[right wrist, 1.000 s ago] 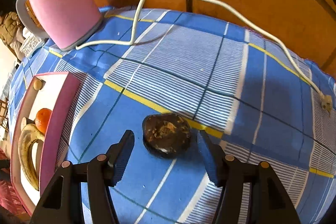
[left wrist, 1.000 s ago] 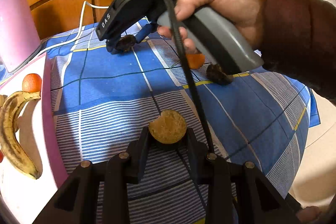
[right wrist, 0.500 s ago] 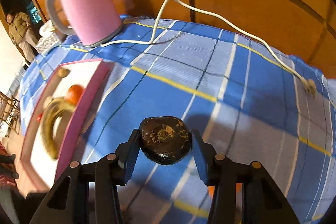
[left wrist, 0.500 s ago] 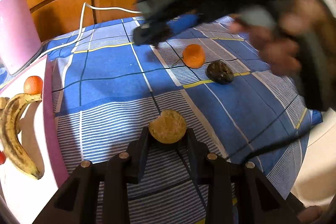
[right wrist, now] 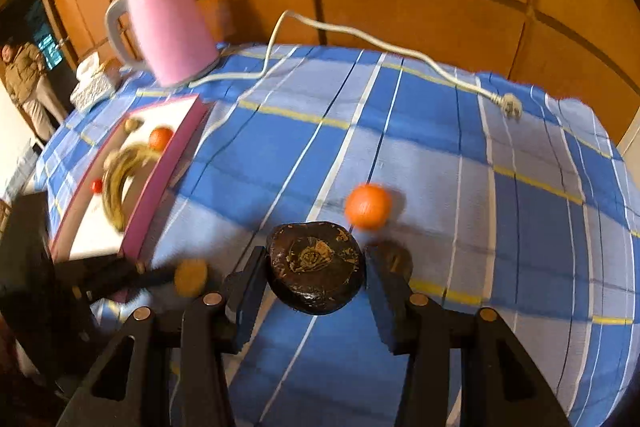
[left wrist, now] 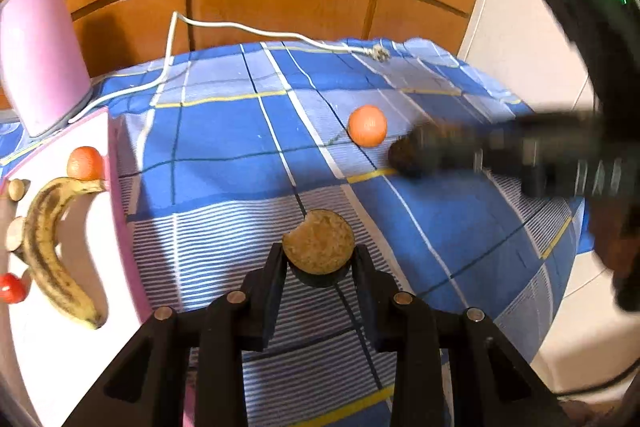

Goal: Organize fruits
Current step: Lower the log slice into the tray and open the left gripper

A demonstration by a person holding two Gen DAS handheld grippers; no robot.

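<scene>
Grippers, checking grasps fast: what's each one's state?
Left gripper: shut on the tan round fruit.
Right gripper: shut on the dark fruit.

Both cams sit on grippers, look down at blue cloth (left wrist: 224, 131) close up; both see orange (left wrist: 367, 125) & pink tray (right wrist: 168, 163).

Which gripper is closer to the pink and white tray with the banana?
Left. The left gripper, shut on a round tan fruit, sits just beside the pink and white tray. The right gripper, shut on a dark brown fruit, is farther off, apart from the tray.
</scene>
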